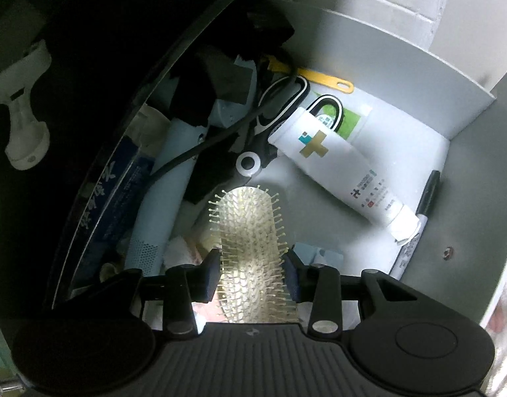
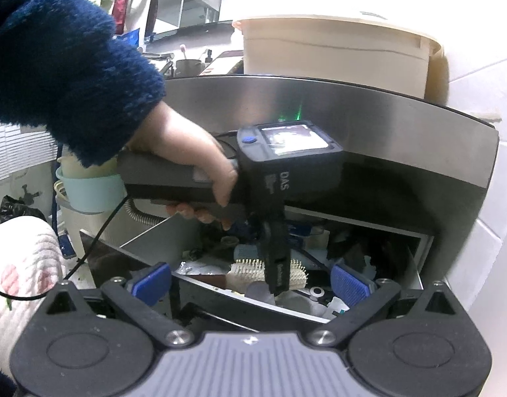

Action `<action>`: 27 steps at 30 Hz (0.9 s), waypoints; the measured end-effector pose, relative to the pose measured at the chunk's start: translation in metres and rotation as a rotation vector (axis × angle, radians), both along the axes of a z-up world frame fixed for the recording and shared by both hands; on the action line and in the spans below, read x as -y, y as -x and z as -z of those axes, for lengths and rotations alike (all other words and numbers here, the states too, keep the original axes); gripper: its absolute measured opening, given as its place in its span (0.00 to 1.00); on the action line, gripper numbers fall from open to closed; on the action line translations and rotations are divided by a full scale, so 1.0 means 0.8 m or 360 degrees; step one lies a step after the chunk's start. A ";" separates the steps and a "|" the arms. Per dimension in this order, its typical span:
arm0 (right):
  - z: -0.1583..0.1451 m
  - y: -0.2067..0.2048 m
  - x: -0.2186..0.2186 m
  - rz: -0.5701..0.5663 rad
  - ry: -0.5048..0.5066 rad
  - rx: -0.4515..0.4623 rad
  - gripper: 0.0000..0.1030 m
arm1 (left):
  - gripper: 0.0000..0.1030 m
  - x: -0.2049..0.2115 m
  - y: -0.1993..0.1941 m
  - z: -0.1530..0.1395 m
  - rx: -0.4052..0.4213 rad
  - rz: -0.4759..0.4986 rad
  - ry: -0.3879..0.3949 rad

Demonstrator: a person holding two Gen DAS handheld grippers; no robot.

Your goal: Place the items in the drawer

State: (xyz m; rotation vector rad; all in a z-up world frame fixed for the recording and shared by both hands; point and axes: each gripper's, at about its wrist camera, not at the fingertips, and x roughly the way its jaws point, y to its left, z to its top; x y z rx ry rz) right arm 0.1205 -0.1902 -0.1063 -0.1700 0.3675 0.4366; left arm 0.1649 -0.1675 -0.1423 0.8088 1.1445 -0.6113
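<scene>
Gripping hairbrush [image 1: 250, 241] crosswise, left gripper [image 1: 251, 274]; bristles up, head pointing into drawer [image 1: 402, 76].

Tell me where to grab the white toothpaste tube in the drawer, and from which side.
Grip the white tube across its flat mid-body, coming from above. It lies flat and diagonal on the drawer floor, cap toward the marker; its upper end overlaps the scissors.

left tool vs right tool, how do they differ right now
The left tool is shut on the hairbrush; the right tool is open and holds nothing. The left tool reaches down inside the open drawer, while the right tool is held outside it, facing the drawer front. Both have blue pads on their fingers.
</scene>
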 end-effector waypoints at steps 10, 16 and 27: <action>-0.001 0.000 0.001 0.0015 -0.0032 -0.0020 1.00 | 0.43 0.001 0.005 0.005 0.0065 0.0043 -0.0041; 0.000 0.001 -0.003 0.0008 -0.0014 -0.0015 1.00 | 0.51 0.000 0.005 0.006 0.0117 0.0058 -0.0060; -0.002 0.000 -0.002 0.0010 -0.0006 -0.0022 1.00 | 0.64 -0.003 0.020 -0.005 0.0222 0.0124 -0.0059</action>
